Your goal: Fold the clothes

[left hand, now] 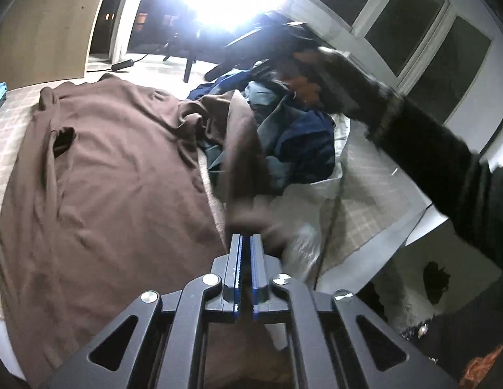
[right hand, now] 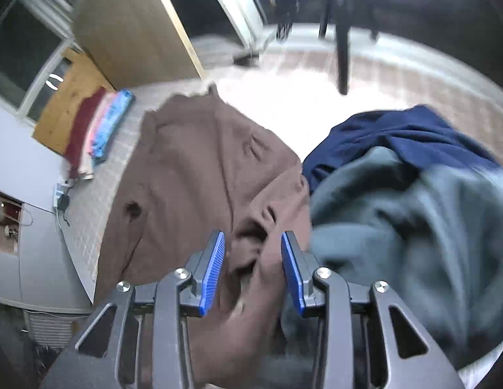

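On the checked bed cover (left hand: 365, 194) lies the brown shirt (left hand: 121, 168), spread mostly flat with one sleeve (left hand: 241, 142) lifted. My left hand-held gripper (left hand: 246, 246) has its fingers pressed together on that sleeve's end, as far as the blur lets me judge. My right hand-held gripper (right hand: 253, 259) stands spread, with bunched brown cloth between the blue pads (right hand: 214, 265), not pinched. Just beside the shirt sits a loose heap of blue and grey clothes (right hand: 413, 201), unfolded. Against the far wall I see a small folded stack (right hand: 102, 129). I judge the task partway: some pieces folded, the shirt mid-fold, the heap left.
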Motion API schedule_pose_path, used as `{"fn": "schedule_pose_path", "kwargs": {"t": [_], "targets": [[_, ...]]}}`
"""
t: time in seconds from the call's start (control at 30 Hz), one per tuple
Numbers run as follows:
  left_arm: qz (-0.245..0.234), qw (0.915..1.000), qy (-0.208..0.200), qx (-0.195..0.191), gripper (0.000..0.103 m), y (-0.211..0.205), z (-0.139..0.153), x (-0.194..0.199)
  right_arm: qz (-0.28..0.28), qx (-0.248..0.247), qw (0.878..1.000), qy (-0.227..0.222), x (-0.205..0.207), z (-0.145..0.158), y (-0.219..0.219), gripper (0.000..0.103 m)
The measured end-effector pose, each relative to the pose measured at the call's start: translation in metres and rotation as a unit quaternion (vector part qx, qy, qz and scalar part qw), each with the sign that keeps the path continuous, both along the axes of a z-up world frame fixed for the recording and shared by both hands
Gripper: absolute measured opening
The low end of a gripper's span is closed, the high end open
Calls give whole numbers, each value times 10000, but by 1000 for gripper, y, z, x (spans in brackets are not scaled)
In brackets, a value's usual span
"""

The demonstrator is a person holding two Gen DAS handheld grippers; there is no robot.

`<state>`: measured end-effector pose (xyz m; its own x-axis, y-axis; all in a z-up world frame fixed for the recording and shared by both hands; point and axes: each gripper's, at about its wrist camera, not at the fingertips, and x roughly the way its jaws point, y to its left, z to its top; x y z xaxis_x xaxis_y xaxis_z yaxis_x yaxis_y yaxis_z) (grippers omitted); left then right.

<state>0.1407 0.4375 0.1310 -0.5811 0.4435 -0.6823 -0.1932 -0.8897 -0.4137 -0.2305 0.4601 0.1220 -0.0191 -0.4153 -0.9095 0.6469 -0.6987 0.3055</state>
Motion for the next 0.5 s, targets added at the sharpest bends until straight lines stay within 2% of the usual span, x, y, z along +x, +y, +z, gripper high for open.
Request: {"fn": "schedule_pose_path", "kwargs": {"t": [0.17, 0.27, 0.33, 0.37, 0.4, 0.5], "targets": [[-153, 9997, 141, 120, 2, 4, 7, 8, 247, 838, 9962, -10, -6, -27, -18, 38], [-113, 9995, 147, -274, 3, 9, 3, 5, 410, 1325, 9903, -33, -8, -43, -28, 38], [-23, 9998, -80, -202, 15, 1, -9, -5, 396, 1342, 9902, -43, -8, -44, -27, 37], [14, 9995, -201, -226, 37, -2, -16, -11, 370, 1319, 9906, -41, -9, -42, -25, 37], [45, 9990, -331, -292, 50, -5, -25, -17, 345, 1296, 9910, -39, -9, -41, -24, 36], [-60, 9962, -732, -470, 54, 0, -52, -35, 303, 1301, 9910, -3, -8, -38, -19, 35]]}}
